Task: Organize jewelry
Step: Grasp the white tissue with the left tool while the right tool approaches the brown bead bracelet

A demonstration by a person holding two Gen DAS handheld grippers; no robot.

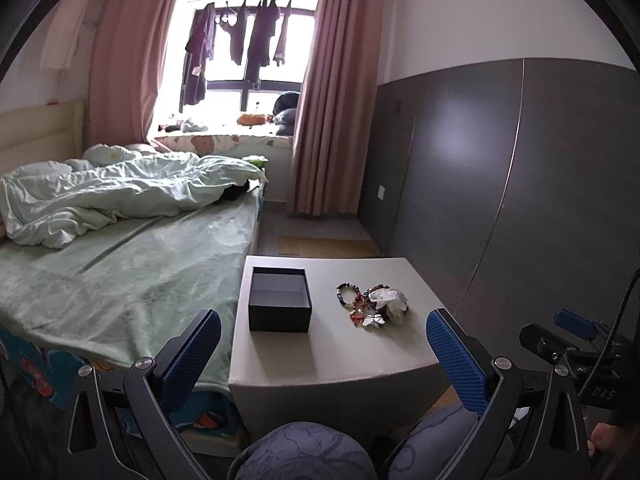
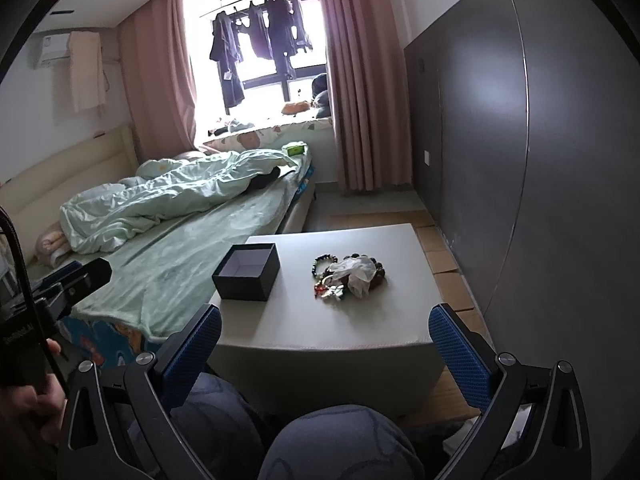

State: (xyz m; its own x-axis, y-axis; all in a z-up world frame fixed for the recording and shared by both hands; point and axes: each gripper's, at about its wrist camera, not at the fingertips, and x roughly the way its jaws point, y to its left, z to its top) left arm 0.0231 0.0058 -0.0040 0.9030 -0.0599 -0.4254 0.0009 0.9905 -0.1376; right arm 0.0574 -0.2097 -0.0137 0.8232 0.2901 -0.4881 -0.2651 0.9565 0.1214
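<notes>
An open, empty black box (image 1: 279, 305) (image 2: 247, 272) sits on the left part of a low white table (image 1: 336, 356) (image 2: 328, 328). To its right lies a jewelry pile (image 1: 372, 303) (image 2: 349, 276): bead bracelets, small red and silver pieces, and a crumpled clear plastic bag (image 1: 389, 301) (image 2: 357, 273). My left gripper (image 1: 324, 336) is open and empty, held back from the table's near edge. My right gripper (image 2: 325, 332) is open and empty, also short of the near edge. Each shows at the other view's side edge: the right gripper (image 1: 576, 340), the left gripper (image 2: 68, 284).
A bed with a green blanket (image 1: 120, 272) (image 2: 172, 264) abuts the table's left side. A dark wardrobe wall (image 1: 500, 184) (image 2: 540, 160) runs along the right. The person's knees (image 1: 308, 452) (image 2: 340, 440) are below the grippers. A window with curtains is at the back.
</notes>
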